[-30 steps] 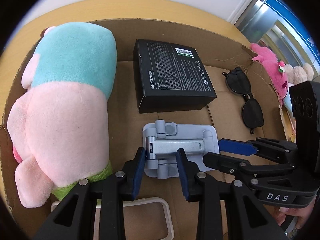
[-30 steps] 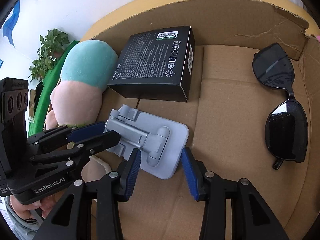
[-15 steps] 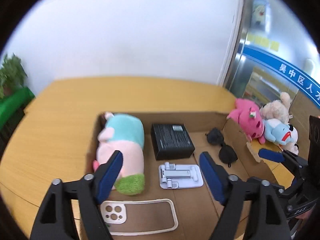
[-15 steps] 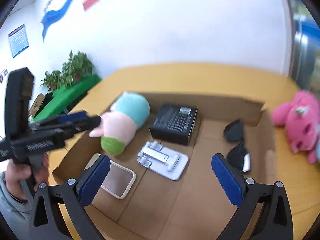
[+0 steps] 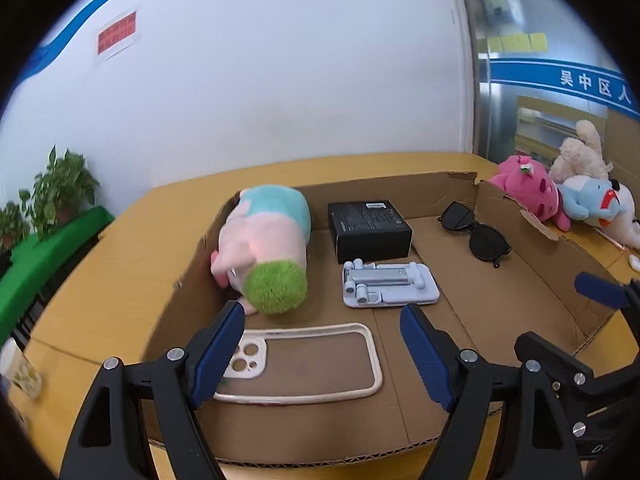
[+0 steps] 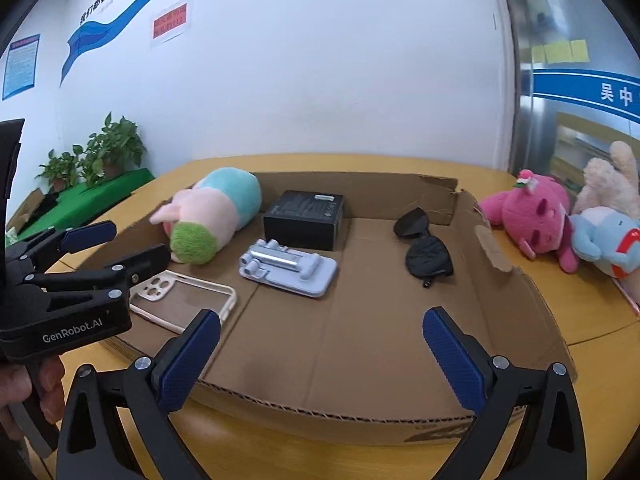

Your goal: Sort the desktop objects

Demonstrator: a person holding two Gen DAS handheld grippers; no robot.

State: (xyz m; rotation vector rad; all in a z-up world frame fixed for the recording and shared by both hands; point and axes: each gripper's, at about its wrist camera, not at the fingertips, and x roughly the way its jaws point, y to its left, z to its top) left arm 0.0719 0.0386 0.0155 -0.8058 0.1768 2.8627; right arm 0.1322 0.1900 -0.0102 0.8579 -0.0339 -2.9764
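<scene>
Cardboard tray (image 5: pixel 532 280) on counter (image 5: pixel 120 248) taken as landmark. Inside, along its far wall: plush pig (image 5: pixel 268 240) at left, black box (image 5: pixel 368 224) centre, sunglasses (image 5: pixel 478 230) at right. Phone stand (image 5: pixel 390 286) just before box; phone case (image 5: pixel 304 360) by near edge. Left tongs (image 5: pixel 322 354) spread wide, empty, above near edge. Right tongs (image 6: pixel 320 360) likewise spread, empty. Plush toys (image 6: pixel 560 220) outside right wall.

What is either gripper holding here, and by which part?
Nothing. The left gripper and right gripper are both open and empty; the phone stand lies free in the cardboard tray.
</scene>
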